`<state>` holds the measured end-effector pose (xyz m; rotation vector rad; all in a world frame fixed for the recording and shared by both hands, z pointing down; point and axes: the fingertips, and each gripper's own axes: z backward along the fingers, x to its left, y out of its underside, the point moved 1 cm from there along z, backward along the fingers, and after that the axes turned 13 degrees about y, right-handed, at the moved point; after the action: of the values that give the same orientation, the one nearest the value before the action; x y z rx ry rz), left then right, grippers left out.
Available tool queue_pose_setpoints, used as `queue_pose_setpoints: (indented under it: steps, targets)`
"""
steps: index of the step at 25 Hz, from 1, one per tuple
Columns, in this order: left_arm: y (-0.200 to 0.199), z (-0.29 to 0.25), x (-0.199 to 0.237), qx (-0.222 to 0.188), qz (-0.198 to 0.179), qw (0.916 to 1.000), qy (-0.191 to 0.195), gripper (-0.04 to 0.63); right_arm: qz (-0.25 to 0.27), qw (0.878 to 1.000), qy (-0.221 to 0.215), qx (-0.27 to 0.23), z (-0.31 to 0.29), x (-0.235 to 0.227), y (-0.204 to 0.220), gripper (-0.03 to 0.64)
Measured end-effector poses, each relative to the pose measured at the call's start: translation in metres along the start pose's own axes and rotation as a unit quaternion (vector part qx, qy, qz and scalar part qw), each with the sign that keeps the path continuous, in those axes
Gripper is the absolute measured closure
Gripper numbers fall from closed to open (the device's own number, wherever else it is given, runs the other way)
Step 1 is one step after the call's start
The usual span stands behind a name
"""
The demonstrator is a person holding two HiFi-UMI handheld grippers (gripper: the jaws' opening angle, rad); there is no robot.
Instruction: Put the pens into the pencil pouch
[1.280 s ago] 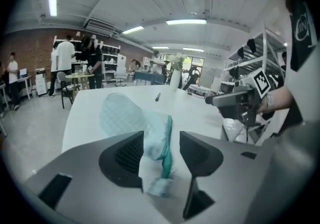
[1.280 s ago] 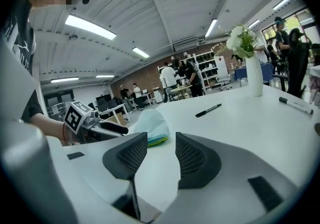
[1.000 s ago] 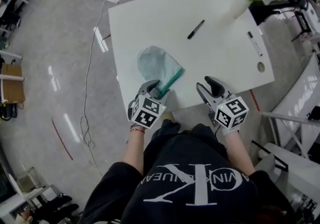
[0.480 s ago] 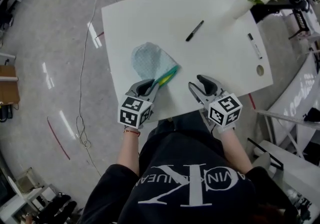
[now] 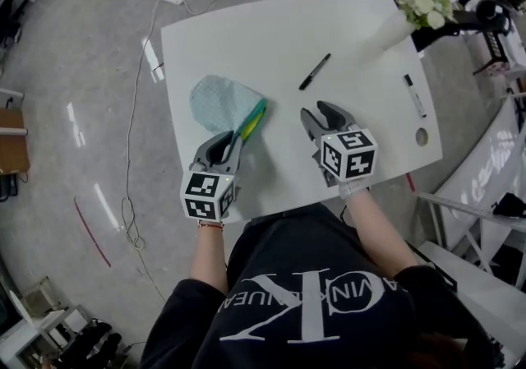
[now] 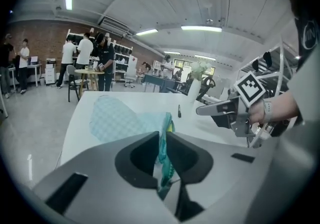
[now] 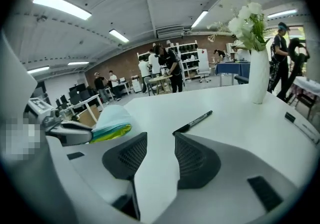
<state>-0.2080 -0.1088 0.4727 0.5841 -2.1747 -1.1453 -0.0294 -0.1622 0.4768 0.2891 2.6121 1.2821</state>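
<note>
A pale teal mesh pouch (image 5: 220,102) lies on the white table (image 5: 246,30), its green and yellow zip edge raised off the top. My left gripper (image 5: 231,142) has just closed its jaws on that edge, and the cloth (image 6: 164,150) is pinched between them. A black pen (image 5: 315,71) lies further back, just beyond my right gripper (image 5: 320,113). In the right gripper view the jaws (image 7: 160,150) stand open and empty, with the pen (image 7: 194,121) ahead and the pouch (image 7: 112,120) to the left. A second pen (image 5: 413,94) lies near the right edge.
A white vase of flowers (image 5: 403,14) stands at the far right corner. A round hole (image 5: 422,136) sits in the table near the right edge. People stand at desks in the room's background. The table's front edge is just under both grippers.
The left jaws went from open to shut on the pouch's zip edge and lifted it. The right gripper moved forward over the table toward the black pen.
</note>
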Motion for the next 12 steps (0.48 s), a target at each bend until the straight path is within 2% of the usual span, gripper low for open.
queue_pose_setpoints:
  steps: [4, 12]
  targets:
    - [-0.002, -0.001, 0.008, -0.009, 0.019, 0.9997, -0.009, 0.548, -0.043, 0.998, 0.052, 0.012, -0.032, -0.018, -0.016, 0.439]
    - [0.0, -0.005, 0.008, -0.005, 0.03, 0.9995, -0.009, 0.548, -0.075, 0.987, 0.13, 0.061, -0.08, -0.035, -0.02, 0.442]
